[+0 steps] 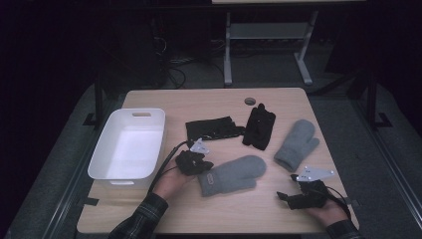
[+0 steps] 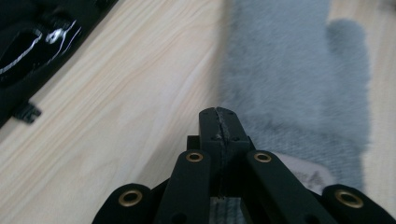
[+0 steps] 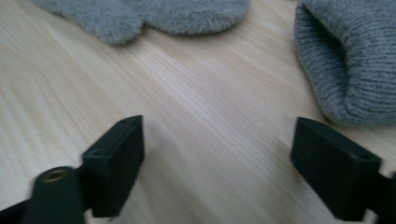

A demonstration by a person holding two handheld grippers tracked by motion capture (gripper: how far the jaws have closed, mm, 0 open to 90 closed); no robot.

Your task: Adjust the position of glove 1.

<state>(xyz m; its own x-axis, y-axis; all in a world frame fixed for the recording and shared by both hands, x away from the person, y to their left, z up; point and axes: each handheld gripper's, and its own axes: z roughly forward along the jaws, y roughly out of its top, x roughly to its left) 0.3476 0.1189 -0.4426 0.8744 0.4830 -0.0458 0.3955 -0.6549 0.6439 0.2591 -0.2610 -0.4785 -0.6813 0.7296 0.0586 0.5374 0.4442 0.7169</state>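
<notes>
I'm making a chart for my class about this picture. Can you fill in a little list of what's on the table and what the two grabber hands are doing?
Table: light wooden table
Bin: white bin, left side, nothing in it
Black gloves: two, near the far middle
Grey mittens: two, near grey mitten in front, far grey mitten to the right
Left gripper: jaws shut at the near mitten's cuff edge; cannot tell if fabric is pinched
Right gripper: jaws open, holding nothing, above bare wood

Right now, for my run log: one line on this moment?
left tool: shut at grey mitten cuff | right tool: open, empty | white bin: empty
</notes>
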